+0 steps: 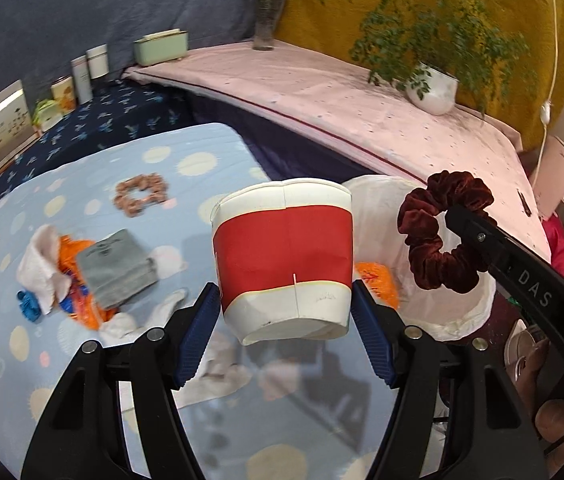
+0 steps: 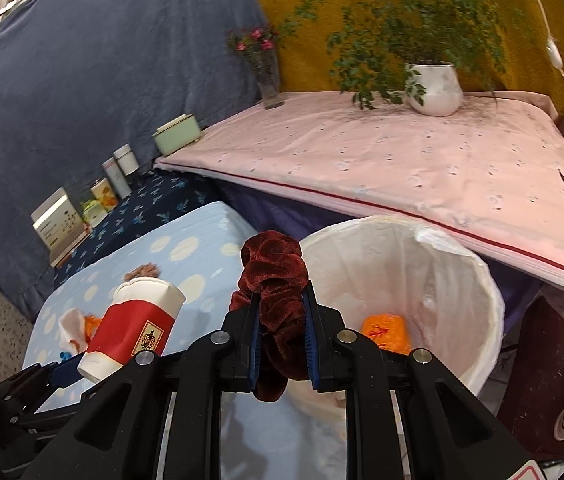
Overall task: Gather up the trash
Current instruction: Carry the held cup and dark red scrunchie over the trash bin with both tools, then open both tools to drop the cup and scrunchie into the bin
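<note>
Pinching the scrunchie [image 2: 272,280], the right claw [image 2: 282,344] hangs nearer the bin [image 2: 477,280] than the left claw [image 1: 285,336], clamped on the paper cup [image 1: 283,256].

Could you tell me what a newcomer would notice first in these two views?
Front and centre, the left gripper clamps a red-and-white paper cup above the dotted blue cloth. Beside it, the right gripper pinches a dark red scrunchie near the white-lined bin, where an orange wrapper lies.
</note>
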{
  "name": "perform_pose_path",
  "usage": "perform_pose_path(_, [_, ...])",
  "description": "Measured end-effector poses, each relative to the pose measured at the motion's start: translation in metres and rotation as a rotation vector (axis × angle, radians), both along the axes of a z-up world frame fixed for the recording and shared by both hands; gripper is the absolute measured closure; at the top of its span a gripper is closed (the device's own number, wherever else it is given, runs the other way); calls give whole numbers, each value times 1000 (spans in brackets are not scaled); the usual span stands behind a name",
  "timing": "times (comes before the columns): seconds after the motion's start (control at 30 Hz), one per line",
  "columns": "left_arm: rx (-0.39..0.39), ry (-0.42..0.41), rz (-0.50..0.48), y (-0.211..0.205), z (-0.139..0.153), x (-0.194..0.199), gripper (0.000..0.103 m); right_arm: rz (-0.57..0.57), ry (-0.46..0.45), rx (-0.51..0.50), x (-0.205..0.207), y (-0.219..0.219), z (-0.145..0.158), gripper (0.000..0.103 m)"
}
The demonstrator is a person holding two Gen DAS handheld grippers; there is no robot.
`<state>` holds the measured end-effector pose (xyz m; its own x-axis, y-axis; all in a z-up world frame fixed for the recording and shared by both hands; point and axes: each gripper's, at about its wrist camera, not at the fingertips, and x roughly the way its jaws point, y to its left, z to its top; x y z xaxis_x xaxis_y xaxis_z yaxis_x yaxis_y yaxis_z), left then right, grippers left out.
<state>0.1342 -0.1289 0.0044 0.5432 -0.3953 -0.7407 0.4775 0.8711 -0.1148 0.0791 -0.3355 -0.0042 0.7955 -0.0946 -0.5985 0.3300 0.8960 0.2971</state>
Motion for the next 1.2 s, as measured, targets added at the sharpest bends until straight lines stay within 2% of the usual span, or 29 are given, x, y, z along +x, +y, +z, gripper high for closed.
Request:
perform_pose_path(0.5, [-15,41,-160,-85,-14,2,39,-107,36,13,-7,-68,-20,86])
perform_pose_path(0.6, [-15,45,-173,-95,-17,5,37,-115,41,8,-5,-73,-23,80])
perform_pose_path(0.67, [-8,42,-154,-97,-19,7,30,-132,37,2,-6,-75,-25,71])
perform_pose_path(0.8, [3,37,-133,-96,-23,10,29,-131,35,1,-6,-77,-27,70])
perform_pose_path(0.87, [7,33,-123,-94,-24,11,29,-131,37,-3,-7,-76,-27,66])
perform_pose_path(1.2, [-3,23,-74,-71,-17,11,29,-105,31,-5,-12,-59,-20,65])
